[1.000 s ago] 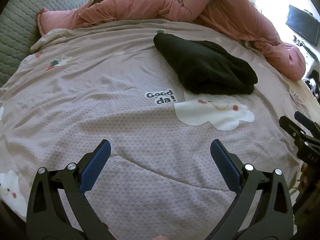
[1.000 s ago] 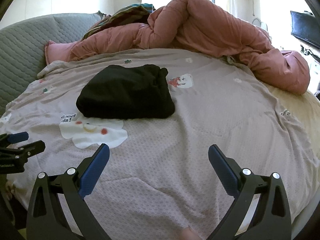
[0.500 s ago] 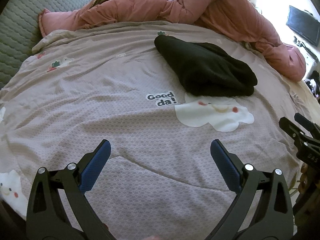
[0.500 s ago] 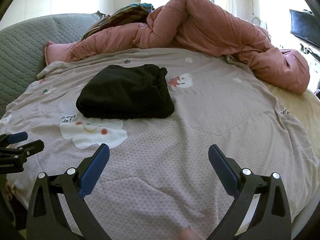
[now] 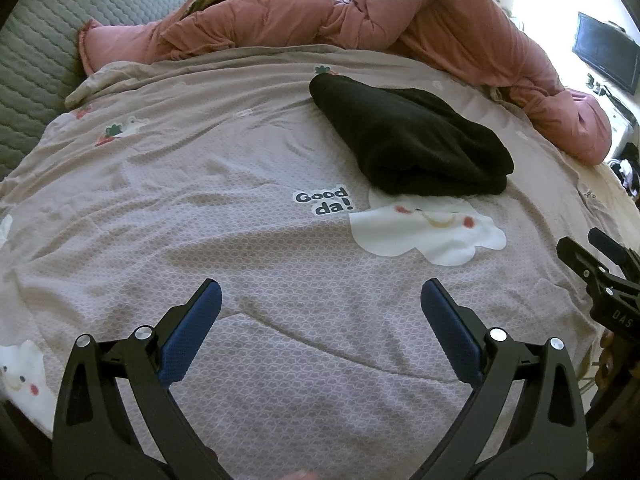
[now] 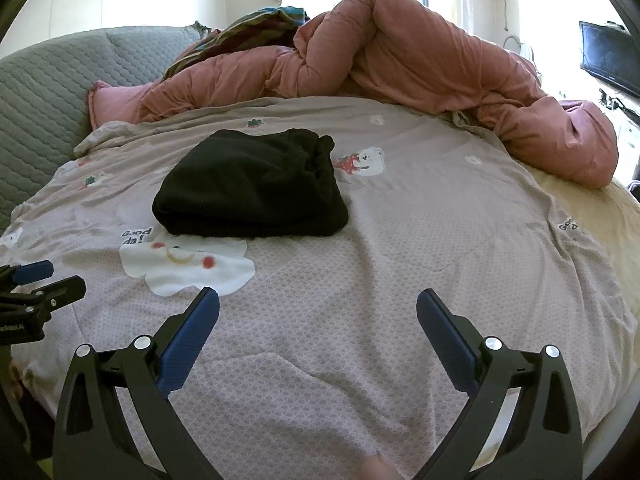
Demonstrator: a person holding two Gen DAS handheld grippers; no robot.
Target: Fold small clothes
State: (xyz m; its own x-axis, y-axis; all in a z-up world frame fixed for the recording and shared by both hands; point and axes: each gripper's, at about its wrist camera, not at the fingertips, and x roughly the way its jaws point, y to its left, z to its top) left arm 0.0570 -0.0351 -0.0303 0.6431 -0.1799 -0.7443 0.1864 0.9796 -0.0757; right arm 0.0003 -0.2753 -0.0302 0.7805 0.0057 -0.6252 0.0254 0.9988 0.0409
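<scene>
A folded black garment (image 5: 412,140) (image 6: 252,184) lies on the mauve patterned bed sheet (image 5: 200,208) (image 6: 440,240), just beyond a white cartoon print. My left gripper (image 5: 320,300) hovers open over the sheet near the bed's front, well short of the garment, with nothing between its blue pads. My right gripper (image 6: 318,308) is likewise open and holds nothing, with the garment ahead and to its left. Each gripper shows at the edge of the other's view: the right gripper (image 5: 600,268) and the left gripper (image 6: 36,284).
A bunched pink duvet (image 5: 360,12) (image 6: 400,60) runs along the far side of the bed, with a striped cloth (image 6: 264,24) on top. A grey quilted headboard (image 5: 36,40) stands at the left. A dark screen (image 6: 608,56) hangs at the right.
Both views have barely shifted; the garment sits slightly lower in the left wrist view. Both grippers have stayed open.
</scene>
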